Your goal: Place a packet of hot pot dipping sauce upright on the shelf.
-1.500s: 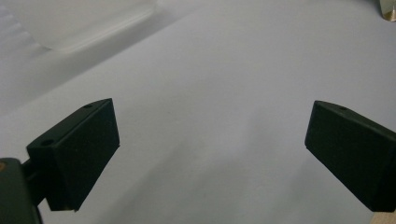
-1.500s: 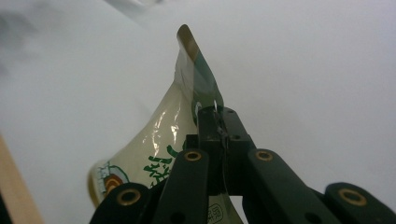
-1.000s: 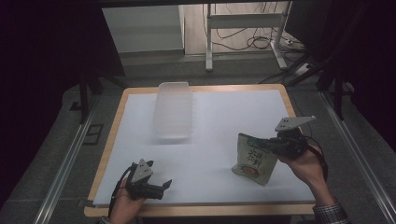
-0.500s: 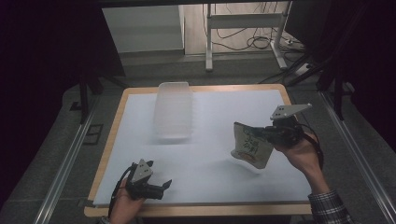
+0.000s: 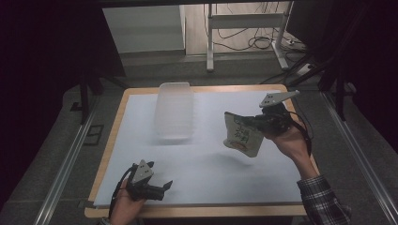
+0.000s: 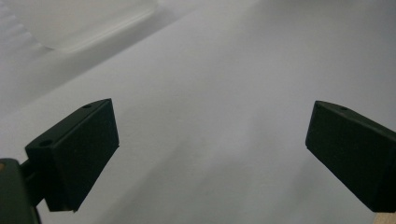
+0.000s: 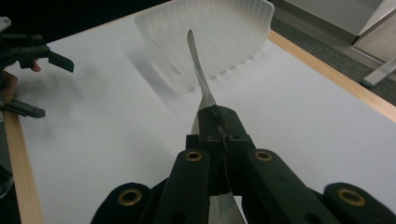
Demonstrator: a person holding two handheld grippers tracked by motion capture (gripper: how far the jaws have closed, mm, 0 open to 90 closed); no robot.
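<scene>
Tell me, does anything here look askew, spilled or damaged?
Nothing is spilled or damaged. The pouch hangs tilted above the table, pinched at one edge by the right gripper. The clear container sits upright.

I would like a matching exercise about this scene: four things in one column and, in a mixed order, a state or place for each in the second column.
Things:
1. left gripper
2. right gripper
3. snack pouch
4. clear plastic container

States or places:
A. stands on the white table cover, toward the far edge
B. jaws open, holding nothing, near the front edge
C. held in the air above the table
D. jaws shut on a thin edge

Pairs: 1-B, 2-D, 3-C, 4-A
</scene>
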